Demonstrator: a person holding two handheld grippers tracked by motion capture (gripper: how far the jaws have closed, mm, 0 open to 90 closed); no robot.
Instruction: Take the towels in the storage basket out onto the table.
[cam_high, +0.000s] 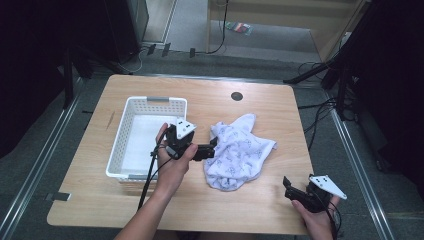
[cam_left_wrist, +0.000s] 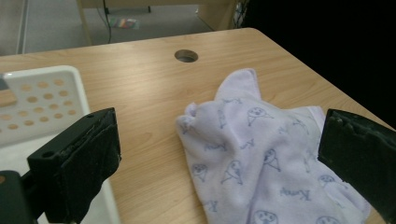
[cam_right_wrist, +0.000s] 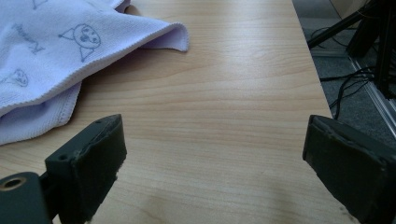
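Note:
A crumpled white cloth with small blue cat prints lies on the wooden table, right of a white perforated basket. My left gripper hovers at the cloth's left edge, jaws wide open, the cloth spread between and beyond them. The basket's corner shows beside the left jaw. My right gripper rests low near the table's front right corner, open, with bare wood between its jaws. The cloth's edge lies to the upper left of it.
A round cable hole sits in the table near its far edge. Dark stands and cables crowd the floor to the right. A metal rail runs along the left side of the table.

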